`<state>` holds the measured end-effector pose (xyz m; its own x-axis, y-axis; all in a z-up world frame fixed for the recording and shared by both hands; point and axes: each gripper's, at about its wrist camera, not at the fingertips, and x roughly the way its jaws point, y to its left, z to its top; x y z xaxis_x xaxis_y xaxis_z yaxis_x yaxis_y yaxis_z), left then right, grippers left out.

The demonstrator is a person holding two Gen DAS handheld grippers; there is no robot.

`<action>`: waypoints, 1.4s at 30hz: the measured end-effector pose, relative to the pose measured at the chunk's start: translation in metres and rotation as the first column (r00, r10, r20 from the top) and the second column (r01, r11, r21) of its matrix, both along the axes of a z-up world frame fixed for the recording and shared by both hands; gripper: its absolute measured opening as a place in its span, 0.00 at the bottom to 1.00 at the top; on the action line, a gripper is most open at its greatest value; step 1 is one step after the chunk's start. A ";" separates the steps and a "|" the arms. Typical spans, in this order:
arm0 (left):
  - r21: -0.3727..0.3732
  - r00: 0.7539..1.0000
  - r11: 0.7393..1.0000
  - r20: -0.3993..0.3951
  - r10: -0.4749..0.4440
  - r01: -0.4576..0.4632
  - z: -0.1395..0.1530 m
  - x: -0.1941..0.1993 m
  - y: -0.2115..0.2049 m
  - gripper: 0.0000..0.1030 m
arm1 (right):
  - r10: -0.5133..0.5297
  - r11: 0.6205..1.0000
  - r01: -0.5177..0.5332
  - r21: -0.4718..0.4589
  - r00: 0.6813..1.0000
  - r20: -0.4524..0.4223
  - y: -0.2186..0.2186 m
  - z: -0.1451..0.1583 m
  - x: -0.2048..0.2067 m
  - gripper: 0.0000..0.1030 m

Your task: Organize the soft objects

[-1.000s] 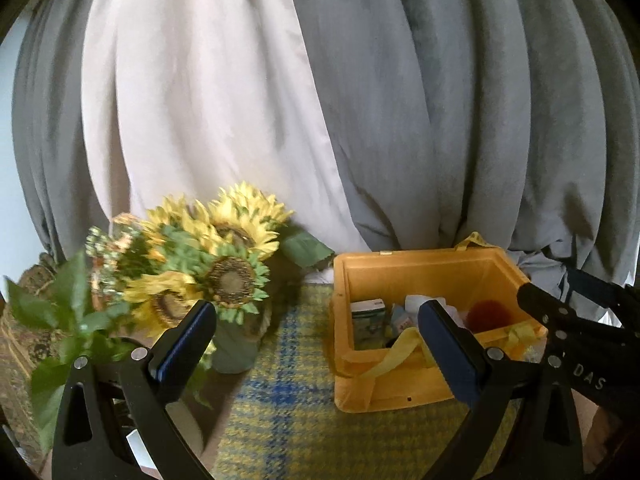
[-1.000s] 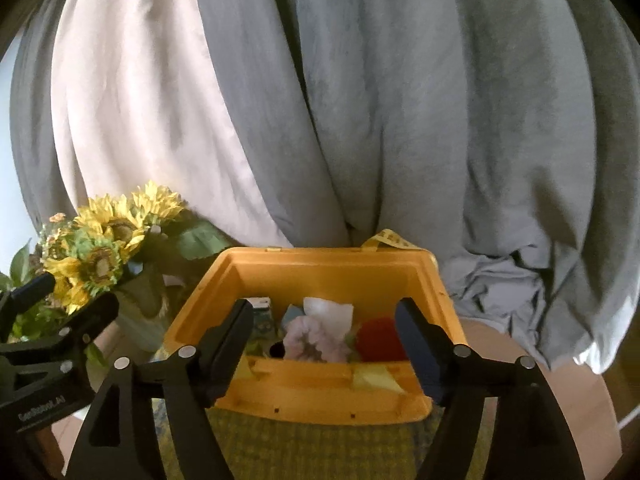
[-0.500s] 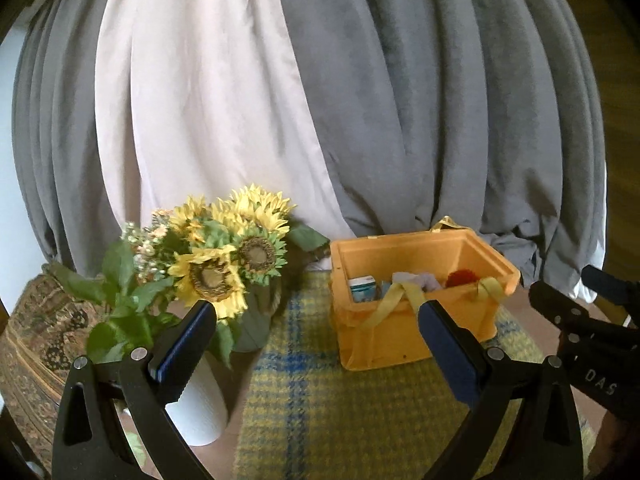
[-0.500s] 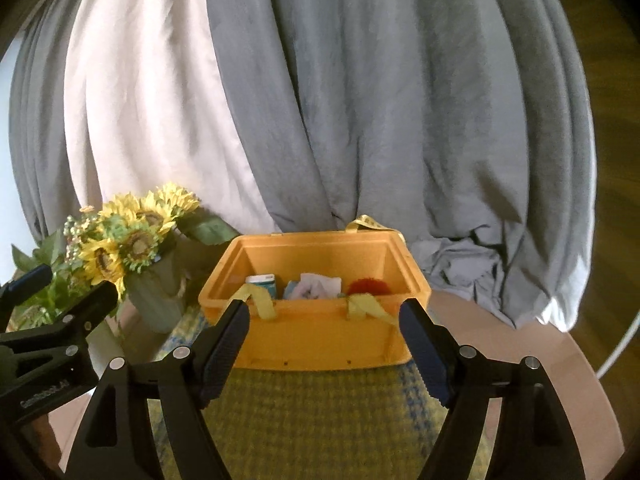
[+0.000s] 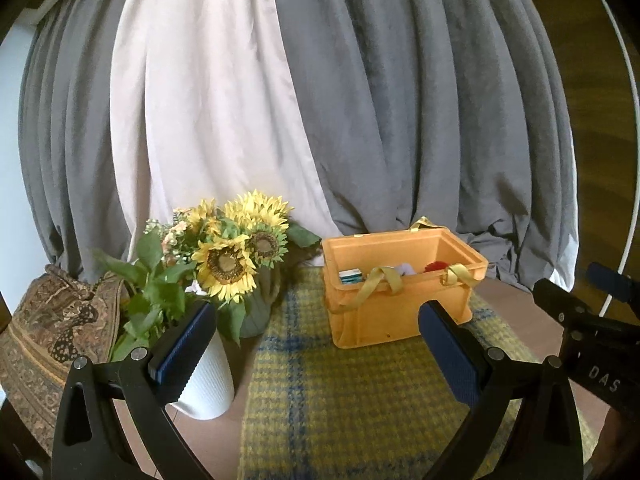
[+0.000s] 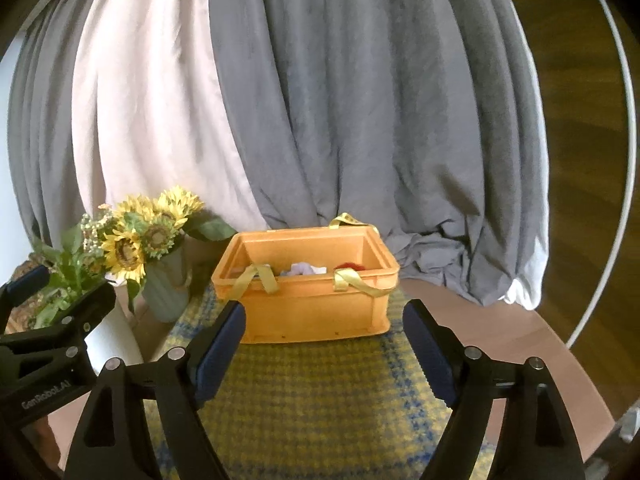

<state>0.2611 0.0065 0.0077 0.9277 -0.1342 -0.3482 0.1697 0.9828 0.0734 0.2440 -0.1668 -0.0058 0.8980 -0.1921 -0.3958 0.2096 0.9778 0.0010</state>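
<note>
With the orange crate [image 5: 400, 312] as the landmark: far to its left a patterned brown cushion [image 5: 52, 320] lies at the edge of the surface [image 6: 500, 332]. Nearer the crate, a white ribbed vase [image 5: 208, 380] holds leafy green stems, and just beside it a grey-green vase [image 6: 166, 288] carries sunflowers [image 5: 226, 266], its leaves reaching close to the crate's left wall. The left tongs [image 5: 316, 344] hang released, jaws spread wide and empty, in front of and below the crate, apart from it. The crate stands upright on a yellow-and-blue checked mat [image 6: 312, 396], its yellow strap handles [image 6: 260, 276] draped over the near rim. Inside it, soft things show just above the rim: a pale lilac-white bundle [image 6: 304, 269] near the middle and a red fuzzy item [image 6: 352, 266] to its right; a small teal-and-white box [image 5: 352, 276] sits at the crate's left end. The right tongs [image 6: 324, 344] are likewise released and empty, jaws either side of the crate's front without touching it. Behind the crate hang grey and cream curtains [image 6: 320, 100]
</note>
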 end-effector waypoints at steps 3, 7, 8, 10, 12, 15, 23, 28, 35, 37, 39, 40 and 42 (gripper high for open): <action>0.004 1.000 1.000 0.002 0.009 -0.009 0.000 -0.020 -0.002 1.00 | 0.005 1.000 -0.004 -0.010 1.000 0.013 -0.001 0.003 -0.018 0.79; -0.003 1.000 1.000 -0.009 0.009 -0.009 -0.002 -0.048 -0.002 1.00 | 0.027 1.000 -0.027 -0.016 1.000 0.010 -0.003 0.005 -0.041 0.80; -0.003 1.000 1.000 -0.013 0.009 -0.009 -0.003 -0.056 -0.003 1.00 | 0.032 0.999 -0.032 -0.016 0.999 0.012 -0.003 0.005 -0.047 0.80; -0.009 1.000 1.000 -0.017 0.012 -0.012 -0.004 -0.072 -0.001 1.00 | 0.039 0.999 -0.039 -0.012 0.999 0.016 -0.003 0.004 -0.060 0.80; -0.008 1.000 1.000 -0.013 0.017 -0.018 -0.004 -0.085 0.000 1.00 | 0.043 0.999 -0.043 0.003 0.999 0.016 -0.003 0.003 -0.074 0.80; 0.005 1.000 1.000 0.007 0.029 -0.029 -0.004 -0.113 0.002 1.00 | 0.058 0.998 -0.058 0.013 0.998 0.015 -0.002 0.002 -0.094 0.80; 0.001 1.000 1.000 0.007 0.028 -0.028 -0.005 -0.166 0.008 1.00 | 0.072 0.997 -0.072 0.026 0.997 0.018 0.007 0.001 -0.144 0.80; 0.000 1.000 1.000 0.005 0.029 -0.029 -0.006 -0.190 0.008 1.00 | 0.073 0.997 -0.074 0.016 0.997 0.024 0.006 0.002 -0.170 0.82; -0.010 0.999 0.999 0.022 0.040 -0.040 -0.003 -0.215 0.008 1.00 | 0.074 0.997 -0.075 0.013 0.996 0.045 0.004 0.006 -0.197 0.82; -0.010 0.999 0.999 0.030 0.044 -0.044 -0.002 -0.219 0.007 1.00 | 0.074 0.997 -0.075 0.011 0.996 0.050 0.004 0.007 -0.204 0.82; -0.009 0.999 0.999 0.034 0.042 -0.042 -0.002 -0.223 0.007 1.00 | 0.078 0.997 -0.078 0.007 0.996 0.054 0.004 0.007 -0.209 0.82; -0.009 0.998 0.999 0.037 0.042 -0.041 -0.001 -0.226 0.006 1.00 | 0.079 0.997 -0.079 0.007 0.995 0.056 0.003 0.007 -0.211 0.82; -0.007 0.998 0.999 0.041 0.041 -0.040 -0.001 -0.229 0.005 1.00 | 0.079 0.997 -0.080 0.010 0.995 0.059 0.002 0.008 -0.215 0.82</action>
